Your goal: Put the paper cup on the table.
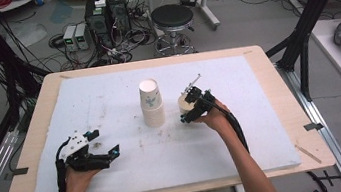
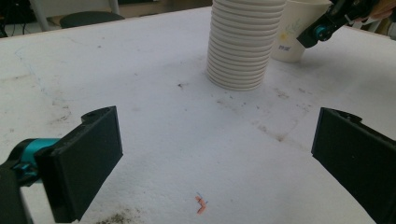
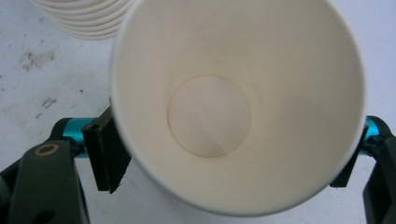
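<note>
1. Standing upright on the white foam mat (image 1: 119, 174), just to the right of the stack of paper cups (image 1: 152, 103), the single paper cup (image 1: 186, 105) sits between the jaws of the right gripper (image 1: 194, 107).
2. Seen from the right gripper view, the single paper cup (image 3: 238, 102) is empty, its mouth open toward the camera, with one black jaw at each side of its wall below the rim.
3. Whether the pads press the wall or merely flank it I cannot tell; the jaws stand wide, about as wide as the cup.
4. Judging by the thin paper wall, the cup is very light and soft, so a hard squeeze would likely dent it or turn the mouth oval.
5. A sensible hold is on opposite sides of the wall, a little below the rolled rim, which is the stiffest part.
6. An empty cup tips easily, so any sideways nudge could topple it or knock it against the stack.
7. The left gripper (image 1: 98, 144) rests on the mat well apart from the cups, its jaws spread with nothing between them.
</note>
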`<state>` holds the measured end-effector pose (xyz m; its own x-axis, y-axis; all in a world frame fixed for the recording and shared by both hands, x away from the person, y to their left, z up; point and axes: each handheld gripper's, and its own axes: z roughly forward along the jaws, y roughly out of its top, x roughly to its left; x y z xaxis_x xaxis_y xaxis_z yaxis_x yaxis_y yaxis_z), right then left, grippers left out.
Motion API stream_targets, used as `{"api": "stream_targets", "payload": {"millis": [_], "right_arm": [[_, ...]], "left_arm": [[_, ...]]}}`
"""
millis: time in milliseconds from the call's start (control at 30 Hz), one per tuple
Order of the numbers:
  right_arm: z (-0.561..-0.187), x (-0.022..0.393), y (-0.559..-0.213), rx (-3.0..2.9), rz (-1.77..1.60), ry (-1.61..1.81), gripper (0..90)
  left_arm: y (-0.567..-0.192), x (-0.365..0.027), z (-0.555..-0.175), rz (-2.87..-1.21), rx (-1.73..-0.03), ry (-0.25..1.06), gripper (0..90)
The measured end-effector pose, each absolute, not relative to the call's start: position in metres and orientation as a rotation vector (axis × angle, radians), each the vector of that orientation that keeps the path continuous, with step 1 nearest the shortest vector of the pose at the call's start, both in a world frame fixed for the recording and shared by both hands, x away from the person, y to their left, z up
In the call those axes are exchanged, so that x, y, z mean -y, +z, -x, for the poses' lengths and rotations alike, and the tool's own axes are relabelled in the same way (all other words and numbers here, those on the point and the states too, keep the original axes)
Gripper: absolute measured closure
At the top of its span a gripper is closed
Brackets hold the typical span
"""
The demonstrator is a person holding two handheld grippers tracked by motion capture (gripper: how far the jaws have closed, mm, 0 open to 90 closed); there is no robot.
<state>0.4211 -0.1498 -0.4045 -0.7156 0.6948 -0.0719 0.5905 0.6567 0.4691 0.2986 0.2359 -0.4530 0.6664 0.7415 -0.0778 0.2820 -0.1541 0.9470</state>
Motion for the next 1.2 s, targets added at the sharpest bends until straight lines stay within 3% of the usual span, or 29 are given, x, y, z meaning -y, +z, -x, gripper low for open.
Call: {"api": "stream_targets", "payload": {"millis": [400,1200], "right_arm": [[-0.412,0.165,-0.402,-2.593,-1.044,0.682,18.7],[-0.337,0.229,-0.409,-2.31,-1.006,1.075,18.8]], "left_arm": [[-0.453,-0.236,-0.299,-1.726,-0.829,0.494,1.8],[-0.453,-0.238,-0.297,-1.71,-0.828,0.508,1.8]]}}
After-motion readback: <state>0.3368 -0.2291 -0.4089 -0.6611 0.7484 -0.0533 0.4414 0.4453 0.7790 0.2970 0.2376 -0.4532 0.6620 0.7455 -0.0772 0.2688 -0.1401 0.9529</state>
